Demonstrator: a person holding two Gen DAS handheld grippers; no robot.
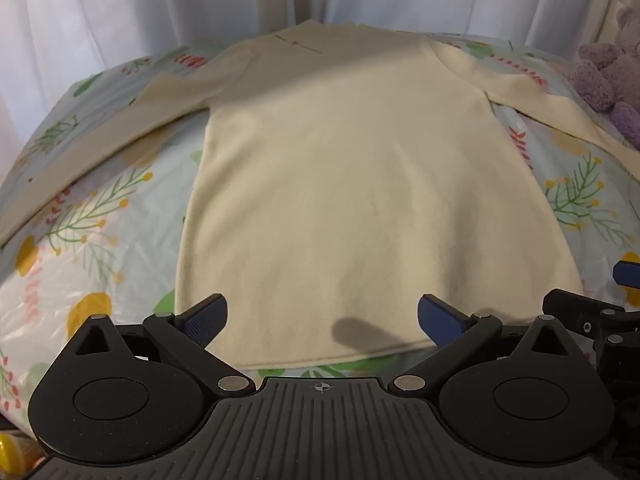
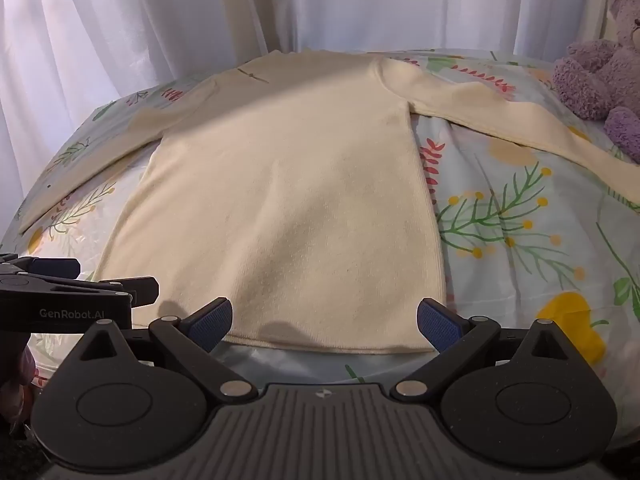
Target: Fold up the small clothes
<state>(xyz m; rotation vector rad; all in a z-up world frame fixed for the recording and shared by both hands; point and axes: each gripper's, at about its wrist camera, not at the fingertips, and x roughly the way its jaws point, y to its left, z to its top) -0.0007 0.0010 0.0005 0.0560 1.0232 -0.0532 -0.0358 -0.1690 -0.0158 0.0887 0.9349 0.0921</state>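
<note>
A cream long-sleeved sweater [image 1: 340,184] lies flat on the floral bedsheet [image 1: 100,216], hem toward me, collar at the far side, both sleeves spread out to the sides. It also shows in the right wrist view [image 2: 288,200]. My left gripper [image 1: 322,318] is open and empty, just above the sweater's hem. My right gripper [image 2: 324,320] is open and empty, over the hem's right part. The left gripper's body [image 2: 60,292] shows at the left edge of the right wrist view; the right gripper [image 1: 600,316] shows at the right edge of the left wrist view.
A purple plush bear [image 2: 600,76] sits at the far right of the bed, close to the right sleeve [image 2: 500,116]. White curtains [image 2: 160,20] hang behind the bed. The left sleeve [image 1: 80,152] reaches toward the bed's left edge.
</note>
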